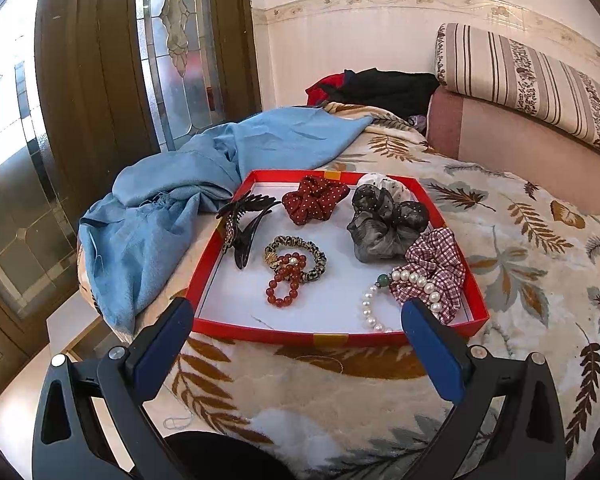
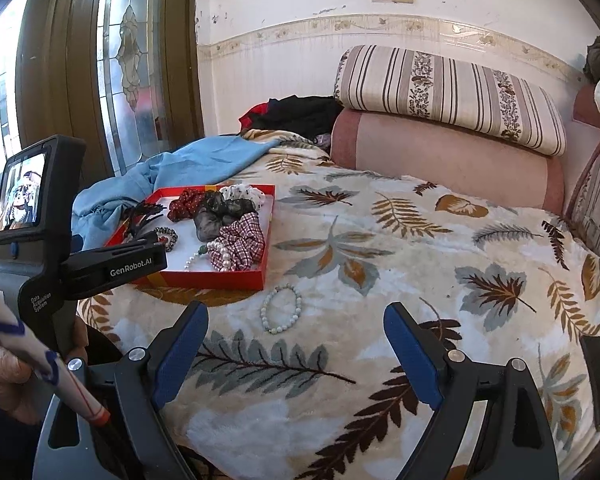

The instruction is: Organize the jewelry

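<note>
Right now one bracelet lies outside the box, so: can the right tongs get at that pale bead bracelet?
Probably yes: the right tongs stand open, and the pale bead bracelet lies just ahead on bare blanket, nothing between.

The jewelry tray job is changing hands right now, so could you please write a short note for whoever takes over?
Left gripper: open, empty, at the near edge of the red tray.
Right gripper: open, empty, pointing at the pale bead bracelet.
In the tray: hair clip, scrunchies, red bead bracelet, pearl bracelet.
The tray sits on the leaf-print blanket.
Left: the pale bead bracelet lies on the blanket outside the tray, just in front of it; it probably goes in next.
</note>
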Available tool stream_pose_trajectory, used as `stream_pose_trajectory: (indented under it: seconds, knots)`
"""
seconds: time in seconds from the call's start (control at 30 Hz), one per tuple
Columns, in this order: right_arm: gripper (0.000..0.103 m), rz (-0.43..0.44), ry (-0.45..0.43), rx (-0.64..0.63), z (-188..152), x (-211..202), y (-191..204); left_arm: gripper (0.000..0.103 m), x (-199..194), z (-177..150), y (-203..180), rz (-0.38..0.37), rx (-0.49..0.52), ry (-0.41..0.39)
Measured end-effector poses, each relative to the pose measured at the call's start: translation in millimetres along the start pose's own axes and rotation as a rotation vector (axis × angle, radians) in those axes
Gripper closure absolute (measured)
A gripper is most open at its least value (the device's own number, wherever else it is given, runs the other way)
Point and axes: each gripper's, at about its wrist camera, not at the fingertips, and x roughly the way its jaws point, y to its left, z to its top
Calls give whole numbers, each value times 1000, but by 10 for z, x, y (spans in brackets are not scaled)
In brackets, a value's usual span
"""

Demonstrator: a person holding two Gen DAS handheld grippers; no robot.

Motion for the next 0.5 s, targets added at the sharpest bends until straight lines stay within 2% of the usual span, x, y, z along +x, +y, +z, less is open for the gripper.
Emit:
stream_pose_trajectory:
  seconds: [0.5]
  knots:
    - [10, -6, 13, 1, -32, 30, -1, 0, 6, -14, 4, 3, 0, -4]
